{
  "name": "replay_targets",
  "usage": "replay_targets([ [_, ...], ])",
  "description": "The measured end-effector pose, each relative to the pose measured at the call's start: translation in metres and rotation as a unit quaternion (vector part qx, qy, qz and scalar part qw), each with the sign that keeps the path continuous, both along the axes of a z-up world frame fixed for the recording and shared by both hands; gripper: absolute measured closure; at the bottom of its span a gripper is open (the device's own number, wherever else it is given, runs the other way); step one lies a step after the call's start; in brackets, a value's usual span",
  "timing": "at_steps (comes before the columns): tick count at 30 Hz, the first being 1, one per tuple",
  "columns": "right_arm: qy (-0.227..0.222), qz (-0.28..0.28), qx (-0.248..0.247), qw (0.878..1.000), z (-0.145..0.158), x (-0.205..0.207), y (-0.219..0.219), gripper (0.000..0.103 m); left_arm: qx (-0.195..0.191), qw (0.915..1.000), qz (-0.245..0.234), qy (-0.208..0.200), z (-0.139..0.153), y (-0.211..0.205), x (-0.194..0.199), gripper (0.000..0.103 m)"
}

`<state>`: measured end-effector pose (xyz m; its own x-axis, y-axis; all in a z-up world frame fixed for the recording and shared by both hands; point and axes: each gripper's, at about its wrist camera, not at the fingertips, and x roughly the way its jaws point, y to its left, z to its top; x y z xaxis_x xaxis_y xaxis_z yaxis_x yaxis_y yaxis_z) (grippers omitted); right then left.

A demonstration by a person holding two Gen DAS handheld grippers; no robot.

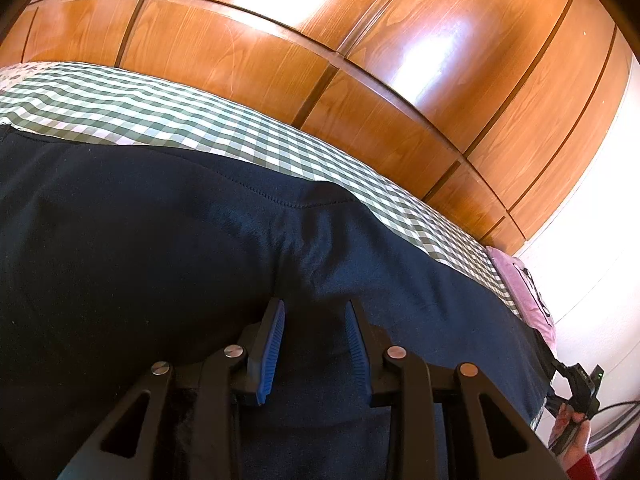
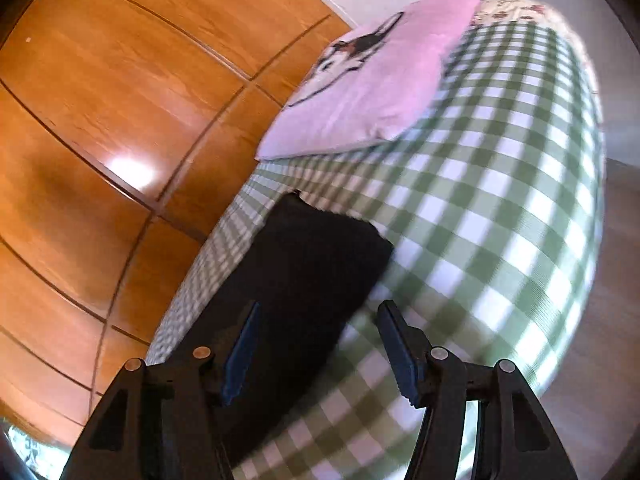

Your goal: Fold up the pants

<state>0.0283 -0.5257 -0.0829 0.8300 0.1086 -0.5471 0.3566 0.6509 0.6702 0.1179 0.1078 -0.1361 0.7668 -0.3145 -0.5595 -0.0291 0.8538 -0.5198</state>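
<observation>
Navy pants (image 1: 160, 248) spread across the near bed, left gripper (image 1: 315, 304) low over a crease, blue pads apart, nothing clamped, right gripper (image 2: 318, 308) jaws apart and empty above the pants' edge, green checked bedspread (image 2: 500, 200) beneath, pink pillow (image 2: 372, 92) far, wooden wardrobe (image 1: 360, 40) beyond.

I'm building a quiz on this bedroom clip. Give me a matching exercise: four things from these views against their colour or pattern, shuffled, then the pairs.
Things:
1. pants
2. bed cover
3. pillow
4. wardrobe doors

Colours or patterns:
A. pink with a dark print
B. glossy orange-brown wood
C. dark navy
D. green and white check

Pairs: 1-C, 2-D, 3-A, 4-B
</observation>
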Motion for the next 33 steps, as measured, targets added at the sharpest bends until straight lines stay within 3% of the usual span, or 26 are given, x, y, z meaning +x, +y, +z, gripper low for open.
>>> replay_targets([
  [3, -0.016, -0.002, 0.026, 1.0, -0.01, 0.012, -0.008, 0.049, -0.002, 1.0, 0.0, 0.0, 0.0, 0.0, 0.0, 0.071],
  [9, -0.006, -0.003, 0.027, 1.0, -0.005, 0.025, -0.015, 0.075, -0.004, 1.0, -0.001, -0.001, 0.0, 0.002, -0.001, 0.071],
  [16, -0.027, -0.017, 0.053, 0.998, 0.021, 0.026, -0.007, 0.081, -0.009, 1.0, -0.002, -0.003, -0.001, 0.004, -0.002, 0.071],
  [26, -0.062, 0.028, -0.067, 0.995, 0.111, 0.035, 0.062, 0.082, -0.027, 0.9995, -0.005, -0.013, -0.003, 0.007, -0.006, 0.071],
  [33, -0.087, 0.07, -0.121, 0.986, 0.157, 0.038, 0.128, 0.082, -0.012, 0.9997, -0.009, -0.018, -0.001, 0.002, -0.009, 0.066],
])
